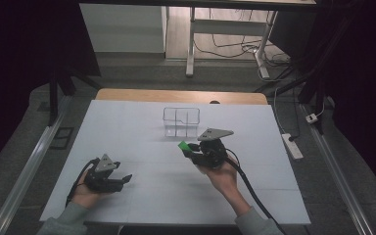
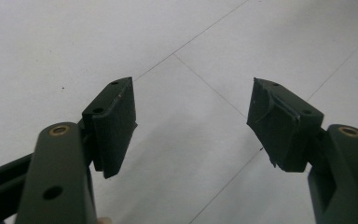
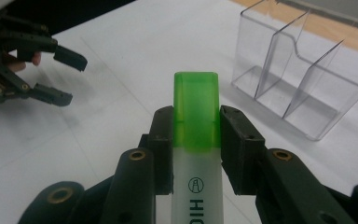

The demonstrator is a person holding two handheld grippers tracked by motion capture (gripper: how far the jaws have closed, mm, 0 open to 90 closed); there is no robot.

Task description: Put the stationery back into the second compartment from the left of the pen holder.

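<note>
A highlighter with a green cap and a pale barrel is clamped between the pads of my right gripper, cap pointing away from the hand. In the high view the right gripper holds the green-capped highlighter above the table, just in front of a clear plastic organizer with several compartments. The clear organizer stands empty at the upper right of the right gripper view. My left gripper rests low over the white table at the left, open, and its pads have bare table between them.
The white sheet covers a wooden table whose far edge shows behind the organizer. A power strip and cables lie on the floor to the right. A desk frame stands beyond the table.
</note>
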